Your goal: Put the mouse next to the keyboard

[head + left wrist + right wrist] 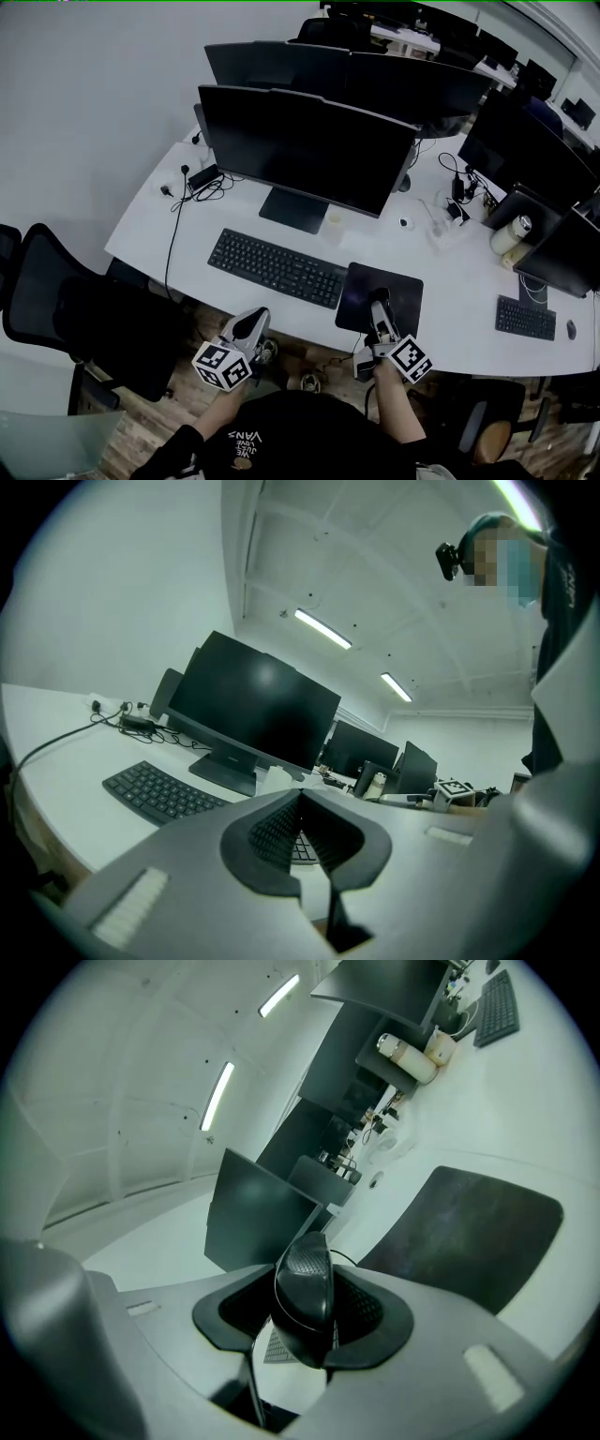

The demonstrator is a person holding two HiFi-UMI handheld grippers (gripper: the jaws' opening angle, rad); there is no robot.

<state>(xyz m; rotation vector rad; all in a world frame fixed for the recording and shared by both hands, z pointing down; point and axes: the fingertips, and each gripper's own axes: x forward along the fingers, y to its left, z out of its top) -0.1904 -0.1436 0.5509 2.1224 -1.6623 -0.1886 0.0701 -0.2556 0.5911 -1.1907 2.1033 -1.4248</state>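
A black keyboard (277,267) lies on the white desk (150,225) in front of a large dark monitor (300,150). To its right lies a dark mouse pad (398,286). My right gripper (379,314) hovers over the pad's front edge, shut on a black mouse (305,1302) that stands on edge between the jaws. The pad (469,1232) shows ahead of it in the right gripper view. My left gripper (248,328) is off the desk's front edge, below the keyboard (164,794). Its jaws meet at the tips with nothing in them.
A black office chair (56,300) stands at the left. A power strip with cables (202,180) lies at the desk's back left. A small white cup (335,222) stands by the monitor's foot. Further right are more monitors, a second keyboard (525,319) and another mouse (571,329).
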